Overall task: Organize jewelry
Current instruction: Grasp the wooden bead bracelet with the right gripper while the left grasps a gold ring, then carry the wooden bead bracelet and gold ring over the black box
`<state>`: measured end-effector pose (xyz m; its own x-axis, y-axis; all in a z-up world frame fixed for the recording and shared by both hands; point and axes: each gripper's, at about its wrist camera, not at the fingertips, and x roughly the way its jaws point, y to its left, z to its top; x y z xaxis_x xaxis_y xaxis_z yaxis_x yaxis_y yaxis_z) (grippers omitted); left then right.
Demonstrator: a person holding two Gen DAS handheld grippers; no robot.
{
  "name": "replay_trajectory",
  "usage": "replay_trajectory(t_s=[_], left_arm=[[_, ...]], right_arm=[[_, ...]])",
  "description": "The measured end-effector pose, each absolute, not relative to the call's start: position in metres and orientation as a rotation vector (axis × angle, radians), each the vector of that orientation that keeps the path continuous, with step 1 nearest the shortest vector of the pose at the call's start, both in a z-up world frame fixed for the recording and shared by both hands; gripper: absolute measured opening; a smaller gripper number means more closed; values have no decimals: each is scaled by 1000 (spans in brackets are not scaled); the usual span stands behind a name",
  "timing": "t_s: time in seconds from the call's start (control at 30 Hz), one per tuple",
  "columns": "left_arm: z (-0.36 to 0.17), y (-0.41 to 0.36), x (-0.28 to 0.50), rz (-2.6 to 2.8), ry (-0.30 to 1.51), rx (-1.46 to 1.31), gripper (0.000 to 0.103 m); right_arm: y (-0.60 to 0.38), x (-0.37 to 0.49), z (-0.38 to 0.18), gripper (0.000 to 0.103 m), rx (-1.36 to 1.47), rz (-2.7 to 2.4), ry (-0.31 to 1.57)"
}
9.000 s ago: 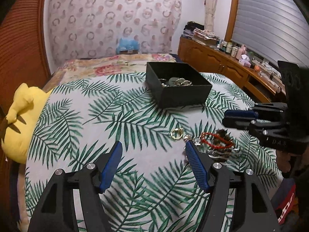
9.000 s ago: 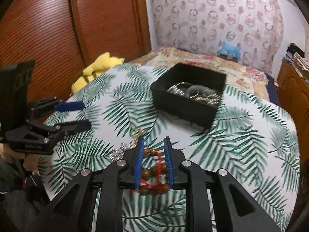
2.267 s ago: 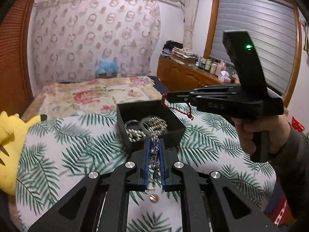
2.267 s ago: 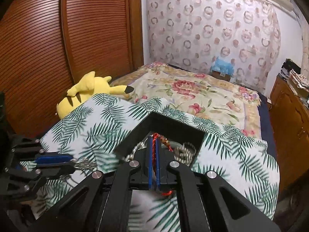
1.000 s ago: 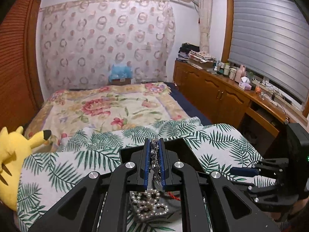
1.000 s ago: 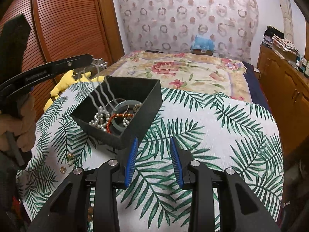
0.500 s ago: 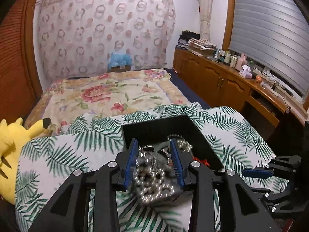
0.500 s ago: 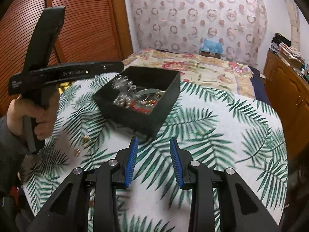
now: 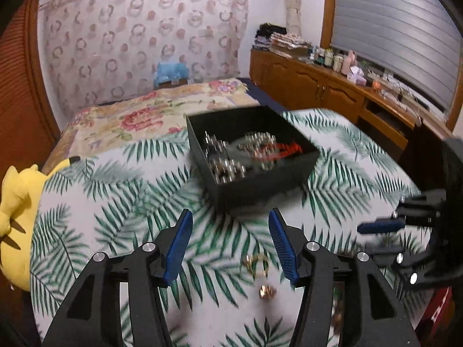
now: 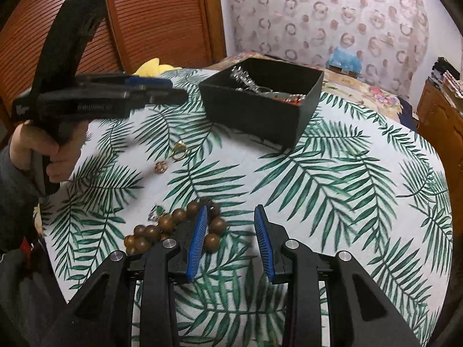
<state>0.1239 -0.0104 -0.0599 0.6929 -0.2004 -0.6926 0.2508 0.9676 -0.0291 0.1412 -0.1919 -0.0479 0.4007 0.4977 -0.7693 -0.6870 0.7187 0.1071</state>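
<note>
The black box (image 9: pixel 260 185) (image 10: pixel 260 115) sits on the palm-leaf cloth and holds silver chains, pearls and a red bracelet (image 9: pixel 285 147). My left gripper (image 9: pixel 230 225) (image 10: pixel 176 88) hangs in front of the box, its jaws opening with nothing between them. Below it lie a gold ring (image 9: pixel 256 263) (image 10: pixel 179 149) and a small gold piece (image 9: pixel 267 290) (image 10: pixel 160 167). My right gripper (image 10: pixel 231 219) (image 9: pixel 367 238) is open and closing over a wooden bead bracelet (image 10: pixel 173 225). Two beads lie just inside its left pad; the others lie outside. A green-stone piece (image 10: pixel 156 211) lies beside the beads.
A yellow plush toy (image 9: pixel 14 217) (image 10: pixel 153 66) lies at the left edge of the cloth. Behind the box is a floral bedspread (image 9: pixel 144 115). Wooden cabinets (image 9: pixel 318 89) run along the right wall. A hand (image 10: pixel 58 150) holds the left gripper.
The left gripper opened, dropped the silver chain into the box and drew back toward me. The right gripper pulled back and down to the wooden beads.
</note>
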Motion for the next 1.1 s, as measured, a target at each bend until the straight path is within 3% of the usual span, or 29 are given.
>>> replay_trajectory(t_s=[0.37, 0.47, 0.73, 0.9, 0.97, 1.0, 1.1], left_arm=[[-89, -9, 118, -283, 849, 68, 52], [-95, -11, 119, -298, 871, 69, 52], [-99, -21, 119, -316, 877, 84, 50], [-99, -28, 120, -316, 869, 115, 24], [-98, -29, 119, -327, 868, 107, 19], [-97, -29, 119, -327, 861, 102, 9], [-96, -29, 118, -317, 846, 103, 9]], right_arm=[[-180, 138, -58, 28, -310, 742, 906], [-176, 133, -58, 15, -327, 750, 896], [-185, 126, -32, 15, -285, 743, 811], [-189, 121, -9, 15, -259, 744, 752], [-191, 119, 0, 15, -250, 746, 731], [-191, 118, 2, 15, -249, 746, 726], [-192, 116, 11, 15, -246, 744, 707]])
